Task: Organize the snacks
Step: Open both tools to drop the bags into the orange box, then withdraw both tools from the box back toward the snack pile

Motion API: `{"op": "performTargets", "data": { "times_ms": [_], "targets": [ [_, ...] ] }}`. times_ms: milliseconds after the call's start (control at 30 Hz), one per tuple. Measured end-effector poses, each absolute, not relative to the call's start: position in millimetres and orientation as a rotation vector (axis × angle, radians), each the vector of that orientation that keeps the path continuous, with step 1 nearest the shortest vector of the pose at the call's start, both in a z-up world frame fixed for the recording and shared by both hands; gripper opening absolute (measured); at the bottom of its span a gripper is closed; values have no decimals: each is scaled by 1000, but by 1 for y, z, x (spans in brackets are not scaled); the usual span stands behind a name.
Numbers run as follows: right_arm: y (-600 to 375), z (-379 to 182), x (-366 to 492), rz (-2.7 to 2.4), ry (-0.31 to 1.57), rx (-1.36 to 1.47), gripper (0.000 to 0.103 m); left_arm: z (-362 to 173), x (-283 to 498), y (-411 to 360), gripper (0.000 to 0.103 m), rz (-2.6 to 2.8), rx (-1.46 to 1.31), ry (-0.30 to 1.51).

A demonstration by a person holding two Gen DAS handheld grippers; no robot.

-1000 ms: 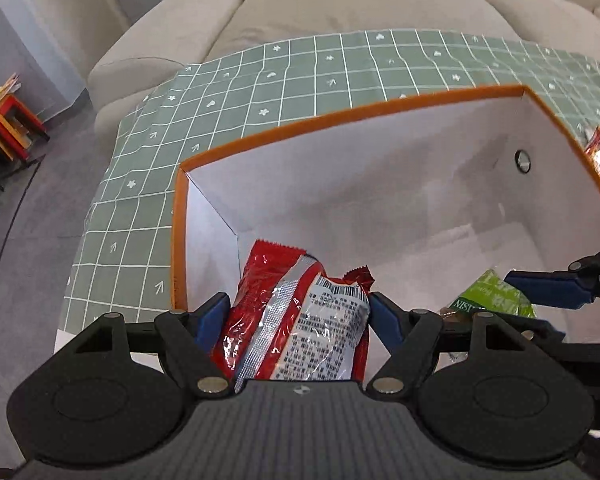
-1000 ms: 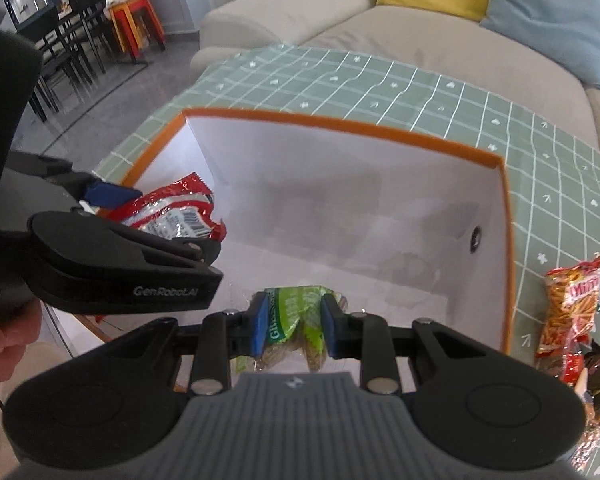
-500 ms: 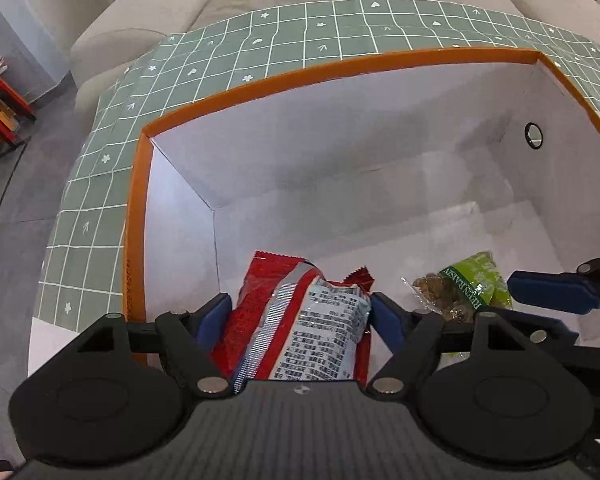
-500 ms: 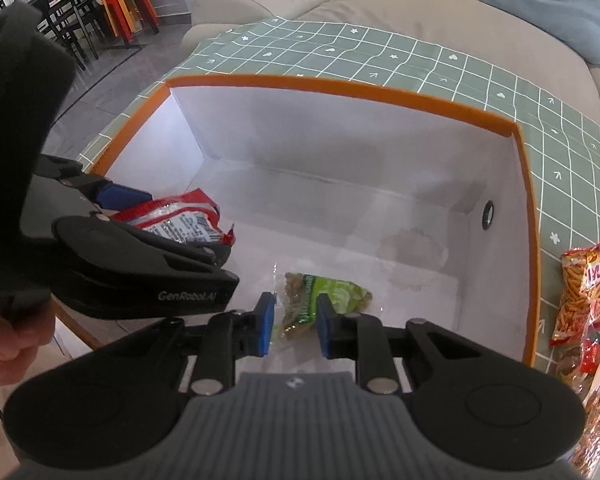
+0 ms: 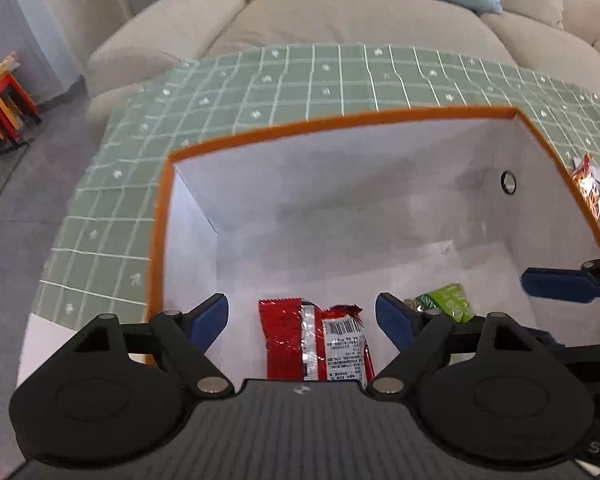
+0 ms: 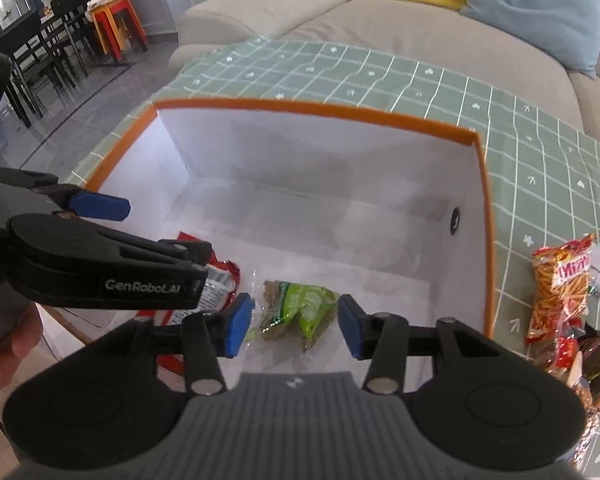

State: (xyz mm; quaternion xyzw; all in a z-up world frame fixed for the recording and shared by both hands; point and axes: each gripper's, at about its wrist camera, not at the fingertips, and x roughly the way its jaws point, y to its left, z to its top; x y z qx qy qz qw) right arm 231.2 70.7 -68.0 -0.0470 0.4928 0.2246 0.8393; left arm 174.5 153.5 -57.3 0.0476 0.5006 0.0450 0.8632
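A white box with an orange rim point(image 5: 340, 118) point(image 6: 320, 110) stands on the green checked tablecloth. A red snack packet point(image 5: 314, 344) point(image 6: 220, 276) lies on the box floor at its near left. A green snack packet point(image 6: 296, 308) point(image 5: 446, 300) lies beside it to the right. My left gripper point(image 5: 302, 316) is open and empty above the red packet. My right gripper point(image 6: 296, 324) is open and empty above the green packet. Each gripper shows in the other's view.
Several more snack packets point(image 6: 562, 280) lie on the tablecloth point(image 6: 540, 152) right of the box, also seen in the left wrist view point(image 5: 588, 184). A beige sofa point(image 5: 340, 16) with cushions stands behind the table. Chairs and stools point(image 6: 60, 40) stand far left.
Both grippers have opened and let go of their packets. The red and green packets now lie on the box floor. Both grippers have risen a little.
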Motion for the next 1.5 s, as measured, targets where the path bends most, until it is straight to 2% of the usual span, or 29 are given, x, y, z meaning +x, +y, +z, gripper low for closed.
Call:
{"op": "performTargets", "data": {
  "times_ms": [233, 367, 433, 500, 800, 1000, 1233, 1500],
  "targets": [
    [49, -35, 208, 460, 911, -97, 68, -23, 145, 139, 98, 118, 107, 897],
    [28, -18, 189, 421, 836, -94, 71, -7, 129, 127, 96, 96, 82, 829],
    [16, -10, 177, 397, 802, -93, 78, -2, 121, 121, 95, 83, 61, 808],
    [4, -3, 167, 369, 775, -89, 80, 1, 112, 116, 94, 66, 36, 790],
    [-57, 12, 122, 239, 720, -28, 83, 12, 76, 79, 93, -6, -7, 711],
    [-107, 2, 93, 146, 729, -3, 83, 7, 60, 37, 93, -153, -19, 692],
    [-158, -33, 75, 33, 788, 2, 82, -27, 50, -23, 89, -317, 50, 763],
    [-179, -62, 70, -15, 845, 29, 80, -61, 56, -54, 86, -360, 120, 819]
  ]
}}
